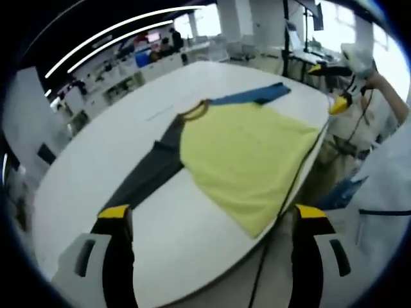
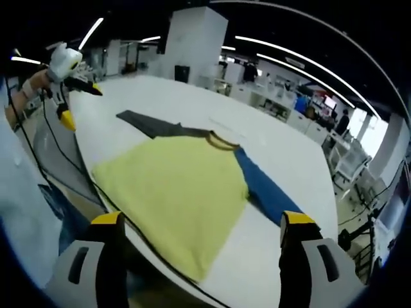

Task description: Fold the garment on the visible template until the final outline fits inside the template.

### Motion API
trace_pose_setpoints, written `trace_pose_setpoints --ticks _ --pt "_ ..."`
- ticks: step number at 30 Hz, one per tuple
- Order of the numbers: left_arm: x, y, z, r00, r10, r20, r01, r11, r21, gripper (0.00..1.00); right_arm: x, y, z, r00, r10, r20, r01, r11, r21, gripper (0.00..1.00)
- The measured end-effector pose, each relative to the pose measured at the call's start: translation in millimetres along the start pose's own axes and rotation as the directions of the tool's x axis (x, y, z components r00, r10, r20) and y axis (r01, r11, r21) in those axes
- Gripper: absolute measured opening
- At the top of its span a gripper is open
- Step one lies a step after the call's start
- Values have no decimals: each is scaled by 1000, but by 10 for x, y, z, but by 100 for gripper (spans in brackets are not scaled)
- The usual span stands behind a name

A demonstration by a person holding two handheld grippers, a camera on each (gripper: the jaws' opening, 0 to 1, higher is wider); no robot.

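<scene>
Garment: yellow-bodied cloth shirt (image 1: pixel 247 160) with one grey sleeve (image 1: pixel 151 170) and one blue sleeve (image 1: pixel 253 96), spread flat on white tabletop (image 1: pixel 96 154) near its edge.
Left tool (image 1: pixel 212 215): jaws apart, empty.
Right tool (image 2: pixel 202 224): jaws apart, empty.

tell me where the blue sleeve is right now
The blue sleeve lies flat on the white table, stretching from the yellow shirt body toward the right gripper's right jaw in the right gripper view.

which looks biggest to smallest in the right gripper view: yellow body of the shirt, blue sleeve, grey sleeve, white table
1. white table
2. yellow body
3. blue sleeve and grey sleeve: these look much alike. The blue one lies nearer the camera, so I would not rank them.
</scene>
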State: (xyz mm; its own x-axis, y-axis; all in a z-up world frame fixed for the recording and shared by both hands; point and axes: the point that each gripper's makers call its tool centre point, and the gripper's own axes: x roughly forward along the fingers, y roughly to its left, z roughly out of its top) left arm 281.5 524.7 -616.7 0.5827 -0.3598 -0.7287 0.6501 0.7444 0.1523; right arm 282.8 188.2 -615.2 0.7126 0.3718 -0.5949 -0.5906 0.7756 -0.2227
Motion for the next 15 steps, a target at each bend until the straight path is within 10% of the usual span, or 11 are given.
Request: trace_pose_setpoints --ticks 15 --pt "25 0 43 1000 -23 2 23 1000 -6 100 107 25 24 1000 -7 -1 7 999 54 100"
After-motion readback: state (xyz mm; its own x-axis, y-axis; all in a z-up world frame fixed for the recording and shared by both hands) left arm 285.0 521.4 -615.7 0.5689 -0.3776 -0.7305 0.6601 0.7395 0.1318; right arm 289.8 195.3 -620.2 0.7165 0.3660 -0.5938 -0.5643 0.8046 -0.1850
